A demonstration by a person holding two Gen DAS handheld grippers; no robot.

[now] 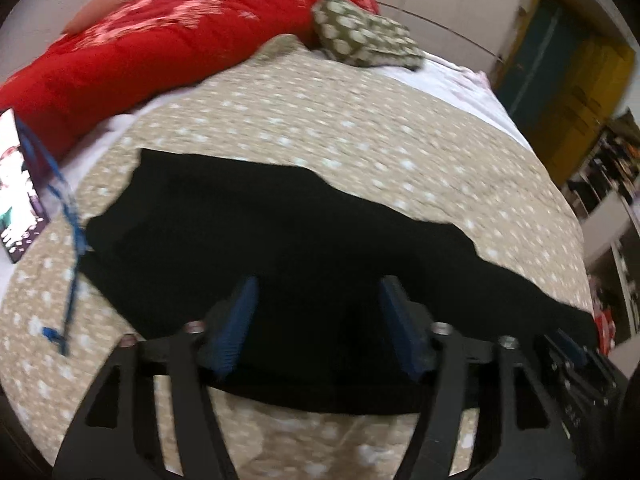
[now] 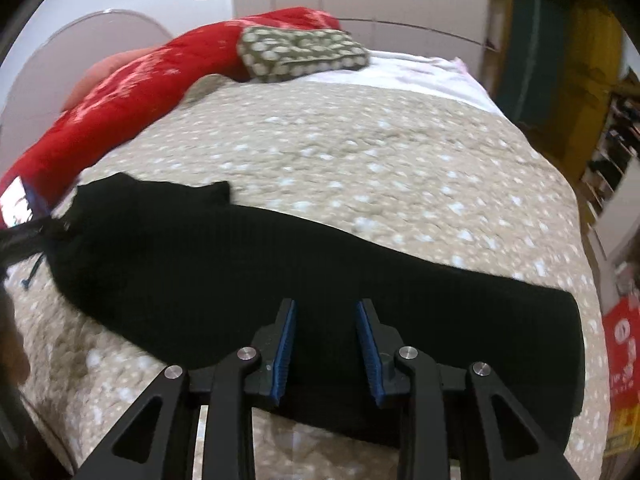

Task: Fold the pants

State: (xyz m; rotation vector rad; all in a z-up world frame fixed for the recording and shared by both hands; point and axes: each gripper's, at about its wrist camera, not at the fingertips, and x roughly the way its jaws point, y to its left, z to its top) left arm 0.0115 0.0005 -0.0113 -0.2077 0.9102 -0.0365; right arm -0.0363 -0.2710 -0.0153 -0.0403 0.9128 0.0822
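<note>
Only the left wrist view shows a blue cord (image 1: 72, 240) beside the ribbed black pants (image 1: 280, 248) on the speckled bed (image 1: 360, 128); left gripper (image 1: 316, 312) and right gripper (image 2: 326, 332) both gape empty.

Motion blur over bedspread (image 1: 320, 128) pattern. Near hem of black pants (image 1: 280, 240) hidden behind left tongs (image 1: 316, 292). Phone (image 1: 16, 184) cut by frame edge, screen unreadable. Shelf contents (image 2: 616, 148) too small to tell.
</note>
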